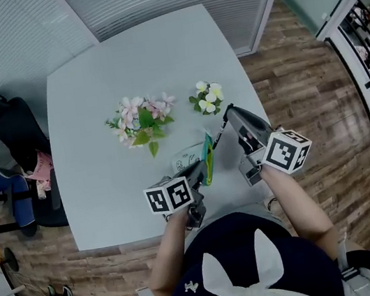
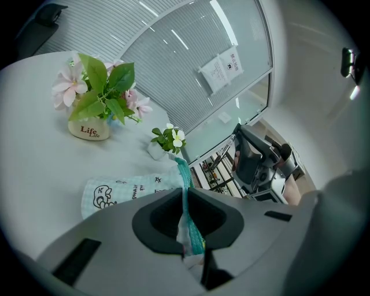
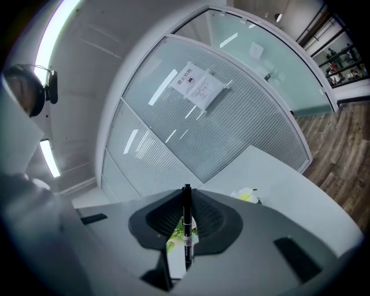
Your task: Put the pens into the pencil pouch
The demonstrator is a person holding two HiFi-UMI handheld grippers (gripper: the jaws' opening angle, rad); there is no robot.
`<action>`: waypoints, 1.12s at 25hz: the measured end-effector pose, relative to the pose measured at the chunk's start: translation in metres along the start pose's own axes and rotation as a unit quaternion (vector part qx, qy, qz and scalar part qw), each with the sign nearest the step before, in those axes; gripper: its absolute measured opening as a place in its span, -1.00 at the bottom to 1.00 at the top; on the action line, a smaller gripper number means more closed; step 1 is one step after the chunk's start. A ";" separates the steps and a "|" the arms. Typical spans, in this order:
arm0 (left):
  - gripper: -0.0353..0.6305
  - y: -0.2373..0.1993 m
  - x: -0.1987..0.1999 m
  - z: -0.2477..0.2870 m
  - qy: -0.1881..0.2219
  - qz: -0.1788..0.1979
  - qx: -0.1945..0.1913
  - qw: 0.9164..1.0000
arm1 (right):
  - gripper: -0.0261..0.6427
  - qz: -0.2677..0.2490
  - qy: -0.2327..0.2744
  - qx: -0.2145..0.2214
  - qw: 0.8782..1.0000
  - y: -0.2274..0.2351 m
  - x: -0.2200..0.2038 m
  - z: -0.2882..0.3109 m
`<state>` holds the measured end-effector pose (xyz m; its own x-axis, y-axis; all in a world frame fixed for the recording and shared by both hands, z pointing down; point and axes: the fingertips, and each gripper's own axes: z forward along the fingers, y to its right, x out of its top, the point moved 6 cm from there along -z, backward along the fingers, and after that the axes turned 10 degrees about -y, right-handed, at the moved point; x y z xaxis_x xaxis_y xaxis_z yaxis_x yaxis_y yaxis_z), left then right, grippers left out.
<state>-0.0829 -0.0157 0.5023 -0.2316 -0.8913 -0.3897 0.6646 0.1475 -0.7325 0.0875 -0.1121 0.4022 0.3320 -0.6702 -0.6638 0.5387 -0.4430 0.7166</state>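
A pale mint pencil pouch (image 1: 189, 157) with black doodles lies on the grey table (image 1: 107, 186). Its teal zip edge (image 1: 208, 160) is lifted. My left gripper (image 1: 199, 170) is shut on that edge; in the left gripper view the teal strip (image 2: 185, 179) runs straight between the jaws, with the pouch body (image 2: 124, 191) spread out to the left. My right gripper (image 1: 230, 112) hovers just right of the pouch, shut on a thin black pen (image 1: 219, 133) that slants toward the pouch mouth. In the right gripper view the pen (image 3: 187, 231) stands upright between the jaws.
A pot of pink flowers (image 1: 142, 123) and a small pot of white flowers (image 1: 206, 97) stand behind the pouch. A black chair (image 1: 17, 138) is left of the table. Wood floor (image 1: 302, 87) lies to the right.
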 end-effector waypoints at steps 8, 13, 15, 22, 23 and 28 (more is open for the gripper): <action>-0.76 0.003 0.003 -0.002 0.009 -0.014 -0.012 1.000 | -0.78 -0.052 -0.017 0.003 0.999 -0.015 -0.007 0.013; -0.76 0.004 0.006 -0.002 0.015 -0.019 -0.017 1.000 | -0.77 -0.070 -0.034 -0.004 0.997 -0.012 -0.018 0.015; -0.76 0.005 0.007 -0.002 0.018 -0.021 -0.018 0.999 | -0.77 -0.073 -0.040 -0.007 0.996 -0.011 -0.023 0.015; -0.76 0.006 0.007 -0.004 0.021 -0.023 -0.017 0.999 | -0.77 -0.087 -0.069 -0.011 0.994 -0.012 -0.043 0.016; -0.76 0.006 0.007 -0.005 0.022 -0.023 -0.017 0.999 | -0.77 -0.091 -0.074 -0.010 0.993 -0.013 -0.046 0.016; -0.76 0.004 0.008 -0.006 0.023 -0.025 -0.017 0.999 | -0.77 -0.138 -0.102 -0.011 0.985 -0.020 -0.063 0.013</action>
<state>-0.0863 -0.0194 0.4930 -0.2975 -0.8770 -0.3774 0.6274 0.1183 -0.7697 0.0453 -0.0691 0.4322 0.0091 -0.6335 -0.7737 0.6039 -0.6131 0.5092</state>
